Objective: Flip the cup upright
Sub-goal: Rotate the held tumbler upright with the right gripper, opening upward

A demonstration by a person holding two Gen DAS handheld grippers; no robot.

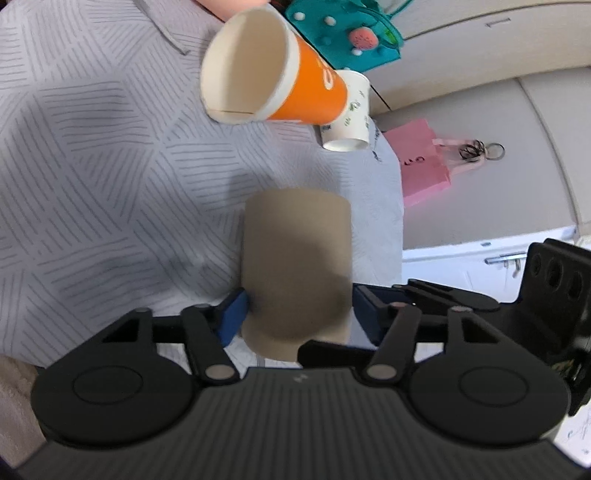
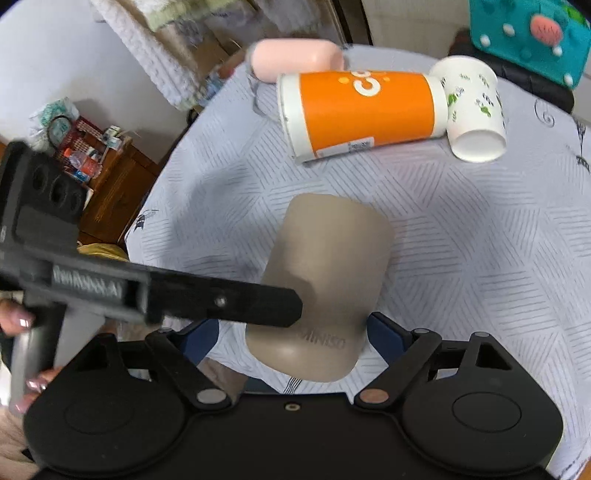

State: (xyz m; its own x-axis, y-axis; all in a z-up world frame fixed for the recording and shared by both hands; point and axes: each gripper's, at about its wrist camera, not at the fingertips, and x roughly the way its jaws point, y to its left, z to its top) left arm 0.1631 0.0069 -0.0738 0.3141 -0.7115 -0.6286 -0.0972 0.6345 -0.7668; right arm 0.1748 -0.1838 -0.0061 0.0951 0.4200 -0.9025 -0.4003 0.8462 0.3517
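A taupe MINISO cup lies between the blue pads of my left gripper, which is shut on its body. The same cup sits between the jaws of my right gripper, which stands open around its near end; only the right pad is close to it. The left gripper's black finger crosses the right wrist view against the cup. The cup's mouth is hidden. An orange paper cup lies on its side beyond, with a white leaf-print cup against its base.
A grey striped tablecloth covers the table. A pink case, a teal pouch lie at the far edge. A pink bag with key rings lies on the floor. A wooden cabinet stands left.
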